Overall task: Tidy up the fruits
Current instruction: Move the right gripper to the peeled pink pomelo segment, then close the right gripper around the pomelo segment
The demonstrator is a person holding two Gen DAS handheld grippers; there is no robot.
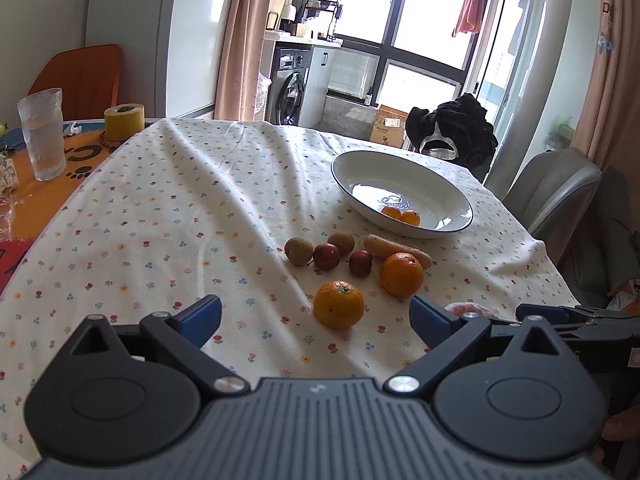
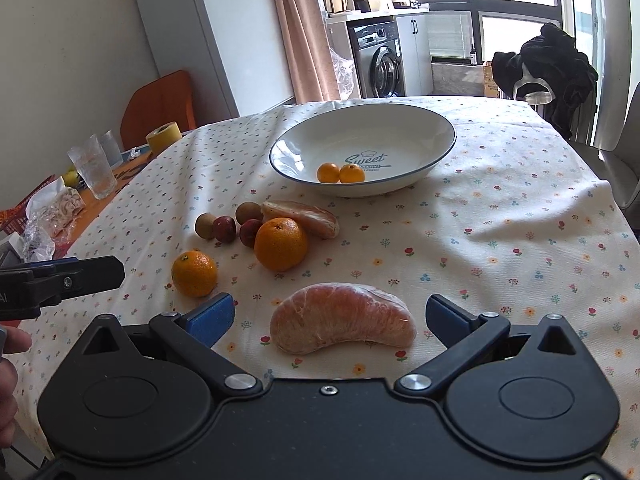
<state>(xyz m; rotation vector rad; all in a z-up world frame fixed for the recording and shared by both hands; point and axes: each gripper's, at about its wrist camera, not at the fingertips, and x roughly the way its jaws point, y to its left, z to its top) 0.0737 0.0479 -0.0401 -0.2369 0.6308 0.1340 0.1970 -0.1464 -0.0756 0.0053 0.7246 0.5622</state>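
A white bowl (image 2: 400, 120) with a dark rim holds two small oranges (image 2: 340, 173) on the flowered tablecloth. In front of it lie two brown fruits, two red fruits (image 2: 224, 229), a peeled pomelo segment (image 2: 308, 216), a big orange (image 2: 281, 244) and a smaller orange (image 2: 194, 273). Another pomelo segment (image 2: 342, 318) lies between the wide-apart fingers of my right gripper (image 2: 334, 318), untouched. My left gripper (image 1: 316, 318) is open, with the smaller orange (image 1: 339, 304) just ahead between its fingertips. In the left wrist view the bowl (image 1: 400, 168) sits at the far right.
A glass of water (image 1: 42, 134) and a yellow tape roll (image 1: 124, 120) stand on the orange mat at the far left. A grey chair (image 1: 556, 192) and a chair draped in black cloth (image 1: 456, 128) border the table's right side. Plastic wrappers (image 2: 52, 212) lie at the left edge.
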